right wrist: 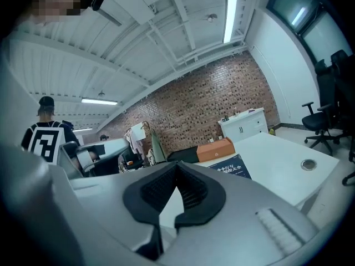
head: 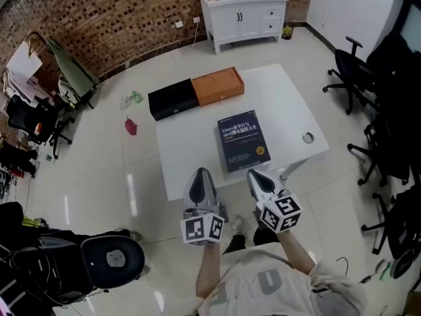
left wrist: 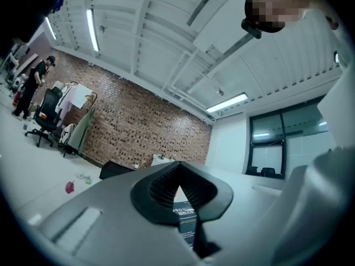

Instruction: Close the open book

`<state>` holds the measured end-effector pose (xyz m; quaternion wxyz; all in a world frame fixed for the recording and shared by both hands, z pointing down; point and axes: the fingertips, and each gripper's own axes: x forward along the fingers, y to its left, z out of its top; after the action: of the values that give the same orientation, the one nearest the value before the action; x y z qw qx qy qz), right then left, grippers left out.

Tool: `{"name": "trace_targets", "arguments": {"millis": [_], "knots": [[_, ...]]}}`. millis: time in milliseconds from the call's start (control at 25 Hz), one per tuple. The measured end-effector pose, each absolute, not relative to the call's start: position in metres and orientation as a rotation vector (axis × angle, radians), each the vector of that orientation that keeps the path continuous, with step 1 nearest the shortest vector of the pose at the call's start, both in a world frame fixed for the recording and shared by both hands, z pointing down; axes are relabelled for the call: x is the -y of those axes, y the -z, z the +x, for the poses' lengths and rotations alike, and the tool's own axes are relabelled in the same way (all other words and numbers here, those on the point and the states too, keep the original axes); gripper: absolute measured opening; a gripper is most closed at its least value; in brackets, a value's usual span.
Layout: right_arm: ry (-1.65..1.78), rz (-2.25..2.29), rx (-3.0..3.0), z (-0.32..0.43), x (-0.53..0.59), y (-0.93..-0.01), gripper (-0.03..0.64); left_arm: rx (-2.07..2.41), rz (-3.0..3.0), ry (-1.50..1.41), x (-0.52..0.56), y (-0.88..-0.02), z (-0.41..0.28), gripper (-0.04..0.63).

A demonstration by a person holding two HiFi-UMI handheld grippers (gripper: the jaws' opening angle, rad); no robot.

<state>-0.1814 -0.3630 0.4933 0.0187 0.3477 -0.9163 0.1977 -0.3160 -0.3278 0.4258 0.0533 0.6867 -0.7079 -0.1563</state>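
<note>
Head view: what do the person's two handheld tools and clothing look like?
The left tool and right tool are silver-grey shells with black ribbed pads, each carrying a cube of black-and-white square markers. The person wears a pale short-sleeved shirt.

The right gripper (right wrist: 177, 165) has its jaws pressed together, nothing between them. Past them a dark blue book (right wrist: 232, 170) lies closed and flat on the white counter (right wrist: 277, 154). Just behind the book is an orange box (right wrist: 217, 148); behind the book and further left, a black box (right wrist: 183, 155). Right of the book a round metal fitting (right wrist: 308, 164) sits in the counter. Well behind the book a white cabinet (right wrist: 244, 124) stands against a brick wall (right wrist: 211, 101).
</note>
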Motion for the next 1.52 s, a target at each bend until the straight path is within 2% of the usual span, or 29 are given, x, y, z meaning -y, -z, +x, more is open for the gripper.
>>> {"name": "trace_targets", "arguments": {"millis": [280, 600, 760, 1080, 1520], "knots": [[-0.509, 1.121, 2.942, -0.14, 0.28, -0.47, 0.005, 2.16, 2.199, 0.452, 0.246, -0.414, -0.267, 0.012], [-0.542, 1.134, 2.962, -0.007, 0.097, -0.493, 0.005, 2.173, 2.265, 0.417, 0.049, -0.421, -0.124, 0.012], [-0.554, 1.087, 2.95, 0.044, 0.019, -0.493, 0.005, 2.185, 2.211, 0.423, -0.038, -0.429, -0.077, 0.012], [-0.457, 1.027, 2.959, 0.077, -0.076, -0.481, 0.003, 2.233, 2.179, 0.438, -0.13, -0.415, -0.044, 0.012], [-0.4, 0.994, 2.973, 0.083, -0.124, -0.466, 0.003, 2.23, 2.176, 0.474, -0.17, -0.407, -0.038, 0.012]]}}
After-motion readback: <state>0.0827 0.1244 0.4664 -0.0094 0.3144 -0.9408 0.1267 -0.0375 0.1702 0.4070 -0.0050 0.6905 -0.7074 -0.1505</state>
